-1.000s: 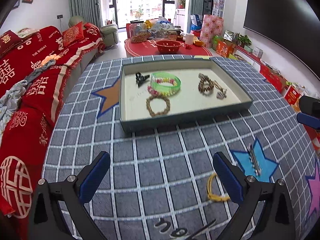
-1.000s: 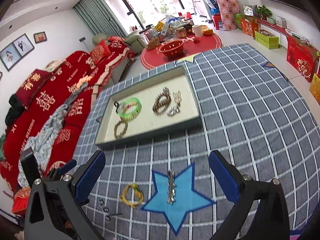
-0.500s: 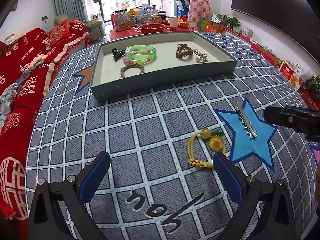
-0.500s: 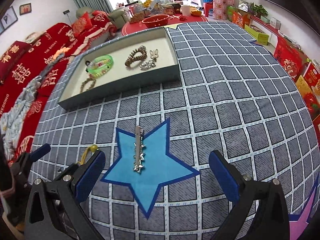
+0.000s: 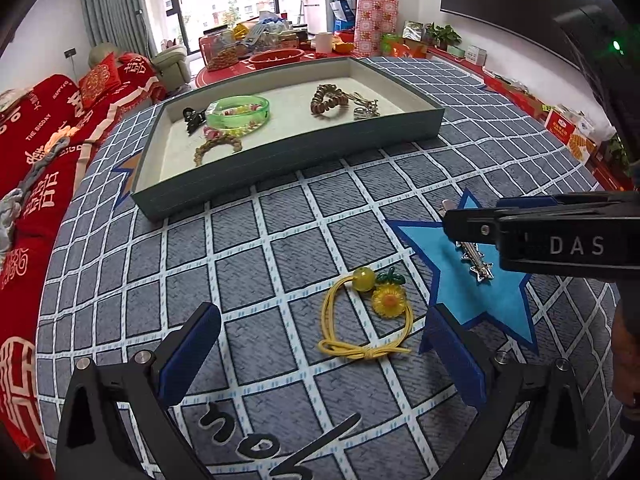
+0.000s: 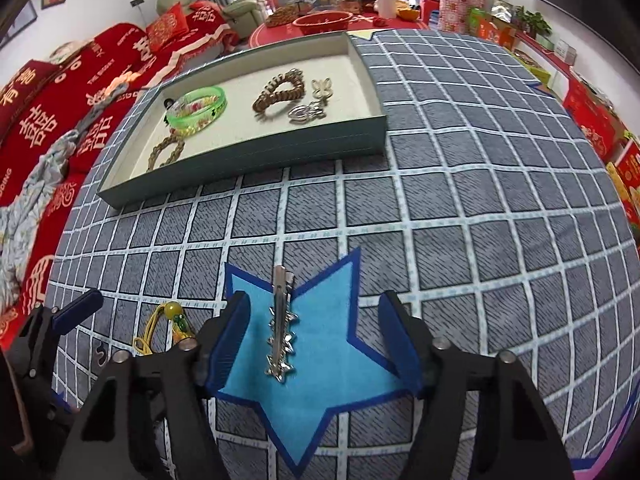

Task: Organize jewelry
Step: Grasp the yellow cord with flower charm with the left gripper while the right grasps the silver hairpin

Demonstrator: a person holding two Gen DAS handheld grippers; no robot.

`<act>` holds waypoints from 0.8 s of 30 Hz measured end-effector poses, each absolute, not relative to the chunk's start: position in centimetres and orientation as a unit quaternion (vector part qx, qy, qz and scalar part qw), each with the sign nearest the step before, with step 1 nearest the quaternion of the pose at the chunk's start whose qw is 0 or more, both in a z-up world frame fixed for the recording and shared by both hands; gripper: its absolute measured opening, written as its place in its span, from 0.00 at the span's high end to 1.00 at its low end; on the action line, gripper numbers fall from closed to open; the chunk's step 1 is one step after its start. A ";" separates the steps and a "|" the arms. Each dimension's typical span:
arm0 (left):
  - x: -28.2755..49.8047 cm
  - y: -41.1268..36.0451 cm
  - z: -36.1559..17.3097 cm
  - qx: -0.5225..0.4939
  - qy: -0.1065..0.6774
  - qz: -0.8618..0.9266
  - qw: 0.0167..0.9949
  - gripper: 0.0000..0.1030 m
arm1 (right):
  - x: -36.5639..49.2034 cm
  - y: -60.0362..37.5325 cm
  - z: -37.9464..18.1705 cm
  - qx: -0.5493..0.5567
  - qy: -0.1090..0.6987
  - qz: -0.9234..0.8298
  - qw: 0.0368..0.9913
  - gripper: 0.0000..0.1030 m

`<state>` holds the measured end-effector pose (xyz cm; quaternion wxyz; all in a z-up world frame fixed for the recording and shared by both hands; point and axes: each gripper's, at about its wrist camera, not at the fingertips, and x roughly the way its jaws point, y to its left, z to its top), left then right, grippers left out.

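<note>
Right wrist: right gripper [image 6: 316, 340] jaws just narrowing, not yet touching silver hair clip [image 6: 280, 332] between them on blue star [image 6: 320, 392] of grey checked cloth [image 6: 480, 200]; tray [image 6: 248, 160] ahead, red sofa [image 6: 60, 100] left; left gripper [image 5: 320, 356] open by yellow hair tie [image 5: 360, 320]

place: home living room | cues: red-covered sofa [image 5: 52, 128]; curtains [image 5: 116, 12]; wall TV [image 5: 516, 4]

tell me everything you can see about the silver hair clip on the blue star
The silver hair clip is a long, narrow, shiny metal bar with small spiky star-like ornaments along its near half and a plain flat end pointing toward the tray. It lies flat on the blue star patch of the checked cloth, between the right gripper fingers, whose jaws have just been closing; neither pad touches it yet.
</note>
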<state>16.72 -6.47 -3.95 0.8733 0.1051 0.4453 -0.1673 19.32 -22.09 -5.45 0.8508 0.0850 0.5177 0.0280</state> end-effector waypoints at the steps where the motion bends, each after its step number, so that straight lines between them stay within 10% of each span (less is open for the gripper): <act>1: 16.8 -6.6 -4.1 0.106 0.446 -0.167 0.873 0.00 | 19.5 -21.8 -5.5 0.079 0.519 0.032 0.851 0.38; 11: 17.6 -7.5 -4.5 0.110 0.448 -0.168 0.871 0.07 | 20.3 -20.1 -5.6 0.006 0.523 0.028 0.852 0.64; 17: 17.5 -8.3 -4.0 0.107 0.450 -0.192 0.866 0.33 | 20.1 -20.1 -5.6 -0.001 0.523 0.031 0.852 0.77; 21: 17.1 -8.9 -3.7 0.114 0.449 -0.212 0.860 0.67 | 19.9 -20.4 -5.6 0.008 0.522 0.032 0.852 0.89; 24: 16.9 -8.7 -3.6 0.107 0.452 -0.217 0.859 0.69 | 19.7 -20.6 -5.5 0.018 0.519 0.033 0.854 0.89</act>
